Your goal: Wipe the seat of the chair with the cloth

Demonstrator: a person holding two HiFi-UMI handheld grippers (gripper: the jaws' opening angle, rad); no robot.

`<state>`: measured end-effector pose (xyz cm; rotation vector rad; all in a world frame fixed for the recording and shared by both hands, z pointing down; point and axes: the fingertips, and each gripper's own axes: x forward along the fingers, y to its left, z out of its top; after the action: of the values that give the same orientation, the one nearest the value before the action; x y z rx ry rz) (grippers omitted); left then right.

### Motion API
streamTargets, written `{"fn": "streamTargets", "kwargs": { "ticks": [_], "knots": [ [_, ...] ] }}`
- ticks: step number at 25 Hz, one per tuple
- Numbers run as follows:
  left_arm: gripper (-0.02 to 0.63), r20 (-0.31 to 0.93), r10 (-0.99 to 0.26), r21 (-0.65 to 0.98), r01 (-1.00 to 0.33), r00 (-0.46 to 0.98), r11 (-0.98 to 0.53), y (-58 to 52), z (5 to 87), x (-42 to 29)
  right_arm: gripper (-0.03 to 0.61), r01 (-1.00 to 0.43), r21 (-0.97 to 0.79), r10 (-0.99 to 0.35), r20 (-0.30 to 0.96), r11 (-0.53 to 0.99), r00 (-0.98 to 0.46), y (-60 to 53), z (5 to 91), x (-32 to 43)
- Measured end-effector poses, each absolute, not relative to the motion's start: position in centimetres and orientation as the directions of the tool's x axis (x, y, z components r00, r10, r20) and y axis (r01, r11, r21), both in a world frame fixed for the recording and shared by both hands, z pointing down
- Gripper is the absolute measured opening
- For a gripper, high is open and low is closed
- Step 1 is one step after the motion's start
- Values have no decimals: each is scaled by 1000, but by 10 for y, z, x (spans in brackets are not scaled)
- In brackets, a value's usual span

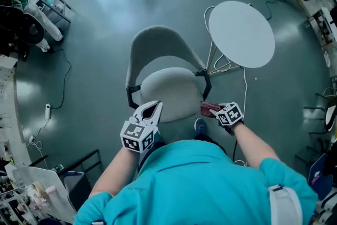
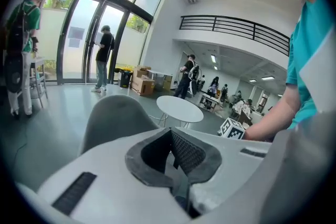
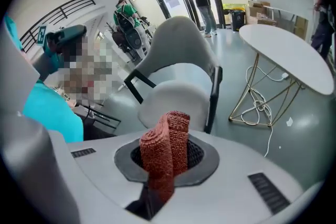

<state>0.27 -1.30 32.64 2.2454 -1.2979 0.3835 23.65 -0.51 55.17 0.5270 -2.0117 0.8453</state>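
Right gripper view shows the red knitted cloth (image 3: 165, 152) bunched into an upright roll and pinched between the fingers (image 3: 203, 159) of the right gripper (image 1: 220, 111), with its top standing above them. In the head view the cloth sits just beside the front right edge of the grey chair seat (image 1: 171, 92), not yet on it. Whether it brushes the black arm frame (image 1: 206, 83) cannot be told.

The left gripper (image 1: 152, 109) hangs over the seat's front left edge. Its fingers (image 2: 189, 152) are pressed together with nothing between them.

The cloth looks soft, light and floppy, with a coarse weave that should drag on the upholstery rather than slide. Because it is gripped by the middle of the bunch, only a small wad would meet the seat. A hold nearer one edge would probably let more of it lie flat.

A white round table (image 1: 242, 34) stands close behind on the right.
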Motion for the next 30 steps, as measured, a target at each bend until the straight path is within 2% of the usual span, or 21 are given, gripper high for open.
{"fn": "streamTargets", "kwargs": {
  "ticks": [7, 13, 20, 30],
  "knots": [
    [4, 401, -829, 249, -918, 389, -310, 15, 251, -65, 54, -517, -374, -56, 767, 770, -639, -33, 443, 171],
    [3, 321, -888, 229, -937, 328, -263, 37, 200, -94, 54, -448, -317, -116, 696, 836, -709, -54, 360, 136],
    [4, 192, -935, 198, -945, 299, -261, 43, 134, -113, 54, -395, -272, -223, 498, 877, -838, -77, 238, 95],
    [4, 55, -955, 127, -951, 292, -283, 40, 53, -125, 54, -314, -154, -273, 237, 937, -932, -77, 84, 75]
  ]
}}
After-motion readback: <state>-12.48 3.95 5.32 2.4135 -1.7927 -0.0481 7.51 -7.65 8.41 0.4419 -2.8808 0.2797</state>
